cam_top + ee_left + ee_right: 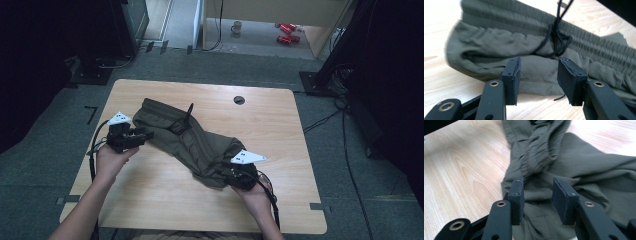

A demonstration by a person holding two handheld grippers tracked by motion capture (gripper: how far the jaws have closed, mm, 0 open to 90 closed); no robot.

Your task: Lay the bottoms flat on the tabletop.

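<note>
While olive trousers lie crumpled, left claw, right claw gape, gripping nothing.

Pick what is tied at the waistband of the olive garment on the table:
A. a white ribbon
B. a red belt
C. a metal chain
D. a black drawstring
D: in the left gripper view a black drawstring is knotted over the gathered waistband of the olive garment.

Both forearms reach in from below. The left hand holds the left gripper pointing right, jaws parted (a clear gap). The right hand holds the right gripper, jaws likewise apart.
</note>
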